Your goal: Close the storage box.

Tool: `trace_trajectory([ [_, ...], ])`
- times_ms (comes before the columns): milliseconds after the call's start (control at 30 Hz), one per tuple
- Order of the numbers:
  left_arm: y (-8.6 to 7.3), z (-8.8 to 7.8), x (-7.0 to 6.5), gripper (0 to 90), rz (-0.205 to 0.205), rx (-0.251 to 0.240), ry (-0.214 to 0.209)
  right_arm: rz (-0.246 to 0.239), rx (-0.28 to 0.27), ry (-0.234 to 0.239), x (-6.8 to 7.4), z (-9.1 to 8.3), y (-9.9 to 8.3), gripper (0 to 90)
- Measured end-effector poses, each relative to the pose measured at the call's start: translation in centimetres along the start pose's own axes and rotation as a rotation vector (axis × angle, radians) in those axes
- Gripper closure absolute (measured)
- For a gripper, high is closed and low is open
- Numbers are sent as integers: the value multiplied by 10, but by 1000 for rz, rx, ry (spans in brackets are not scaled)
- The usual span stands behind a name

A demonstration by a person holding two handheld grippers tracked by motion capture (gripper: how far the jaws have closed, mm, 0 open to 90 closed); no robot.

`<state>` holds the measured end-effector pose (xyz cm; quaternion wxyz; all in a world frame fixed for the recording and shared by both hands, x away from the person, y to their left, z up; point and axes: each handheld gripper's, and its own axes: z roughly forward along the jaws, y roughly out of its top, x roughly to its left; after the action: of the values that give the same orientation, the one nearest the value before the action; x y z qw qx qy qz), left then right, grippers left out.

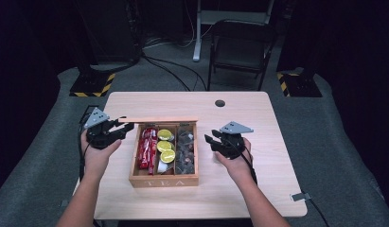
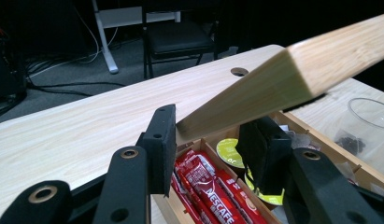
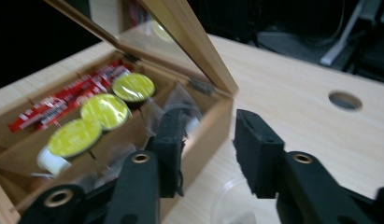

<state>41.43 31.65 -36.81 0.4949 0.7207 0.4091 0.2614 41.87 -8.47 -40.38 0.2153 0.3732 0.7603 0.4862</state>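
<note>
From the high view, a wooden tea box (image 1: 164,180) sits near the front edge of the desk (image 1: 239,101), its lid (image 1: 158,120) raised. The left tongs (image 1: 127,126) reach the lid's left end; the right tongs (image 1: 210,140) hover parted, empty, just right of the box.

In the left gripper view, the lid's corner (image 2: 273,84) lies between spread jaws; whether they pinch it cannot be told. A firm, square grip seems wise before tilting further.

The right gripper view shows red sachets (image 3: 63,100) and yellow-topped capsules (image 3: 105,109) inside; bracing the box wall (image 3: 206,135) would probably prevent sliding.

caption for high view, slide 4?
Left gripper at raised lid of wooden tea box; right gripper beside it.
</note>
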Motion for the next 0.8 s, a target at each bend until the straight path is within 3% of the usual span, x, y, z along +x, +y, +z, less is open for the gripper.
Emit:
trace_trajectory([
  [333, 0, -7, -2, 568, 6, -16, -16, -59, -55, 32, 19, 11, 30, 492],
  [567, 3, -18, -6, 563, 10, -43, -27, -97, -93, 43, 30, 12, 44, 480],
  [633, 4, -20, -8, 566, 31, -35, -15, -92, -108, 46, 31, 10, 46, 483],
  [800, 2, -22, -12, 565, 35, -24, -8, -86, -128, 60, 32, 6, 49, 490],
])
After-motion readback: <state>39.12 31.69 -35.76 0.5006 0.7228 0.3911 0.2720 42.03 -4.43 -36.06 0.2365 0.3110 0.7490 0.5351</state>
